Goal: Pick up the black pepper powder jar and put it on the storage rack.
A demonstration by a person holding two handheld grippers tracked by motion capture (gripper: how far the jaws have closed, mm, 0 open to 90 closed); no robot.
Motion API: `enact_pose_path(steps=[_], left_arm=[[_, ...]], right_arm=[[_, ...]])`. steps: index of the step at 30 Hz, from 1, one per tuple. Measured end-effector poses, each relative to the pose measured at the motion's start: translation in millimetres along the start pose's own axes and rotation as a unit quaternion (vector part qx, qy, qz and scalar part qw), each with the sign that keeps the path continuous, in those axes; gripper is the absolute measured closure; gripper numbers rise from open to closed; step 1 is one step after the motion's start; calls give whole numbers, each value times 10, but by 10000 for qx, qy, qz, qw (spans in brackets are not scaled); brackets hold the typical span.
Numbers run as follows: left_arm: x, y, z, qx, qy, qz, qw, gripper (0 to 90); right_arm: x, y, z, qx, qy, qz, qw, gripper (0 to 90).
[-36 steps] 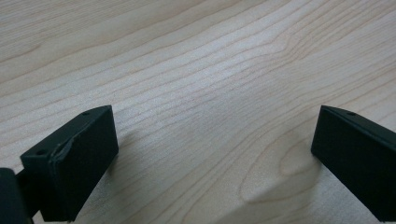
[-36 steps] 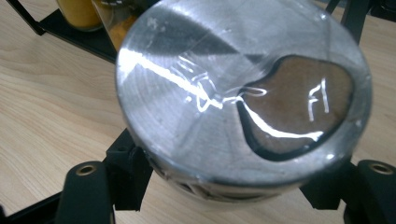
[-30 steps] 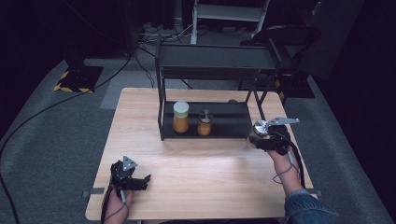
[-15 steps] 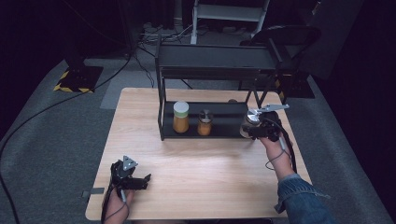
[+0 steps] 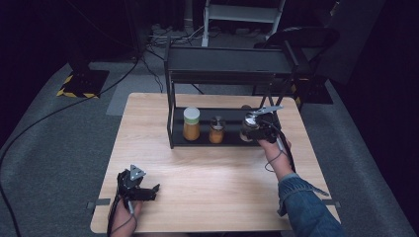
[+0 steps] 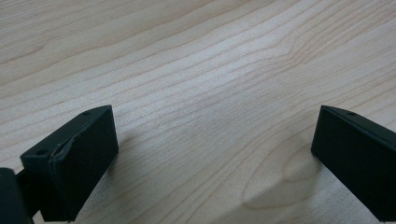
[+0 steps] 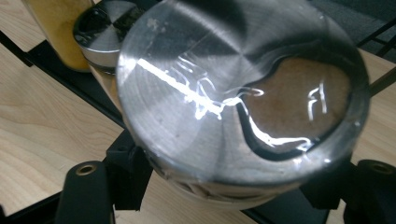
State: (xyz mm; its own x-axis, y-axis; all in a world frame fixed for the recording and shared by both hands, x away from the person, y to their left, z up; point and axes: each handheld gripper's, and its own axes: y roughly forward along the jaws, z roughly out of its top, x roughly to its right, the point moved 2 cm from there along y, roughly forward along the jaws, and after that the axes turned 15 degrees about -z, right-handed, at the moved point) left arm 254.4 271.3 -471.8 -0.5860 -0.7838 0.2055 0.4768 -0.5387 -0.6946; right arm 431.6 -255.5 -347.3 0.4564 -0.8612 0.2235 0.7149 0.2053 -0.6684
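A silver-lidded jar (image 7: 243, 98) is clamped by the right gripper (image 5: 257, 129) at the shelf's (image 5: 225, 140) lower tier, right of centre frame. The left gripper (image 5: 134, 186), lower left, is held apart, empty. Adjacent jars (image 5: 216, 129) could be knocked if clearance is misjudged

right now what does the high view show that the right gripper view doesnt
High view alone: the whole black rack, the left gripper resting open near the table's front left corner, and the sleeve. Right gripper view alone: the close-up shiny lid of the jar between its jaws. Both share: that held jar, the small jar, the tall yellow jar, and the right gripper.
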Motion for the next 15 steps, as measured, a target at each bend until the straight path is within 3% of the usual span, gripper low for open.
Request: enact_pose_path(steps=[15], left_arm=[[9,4,1,5,-14,26,10000,4]], right_arm=[[-97,449,-68,-150,5,97,9998,301]])
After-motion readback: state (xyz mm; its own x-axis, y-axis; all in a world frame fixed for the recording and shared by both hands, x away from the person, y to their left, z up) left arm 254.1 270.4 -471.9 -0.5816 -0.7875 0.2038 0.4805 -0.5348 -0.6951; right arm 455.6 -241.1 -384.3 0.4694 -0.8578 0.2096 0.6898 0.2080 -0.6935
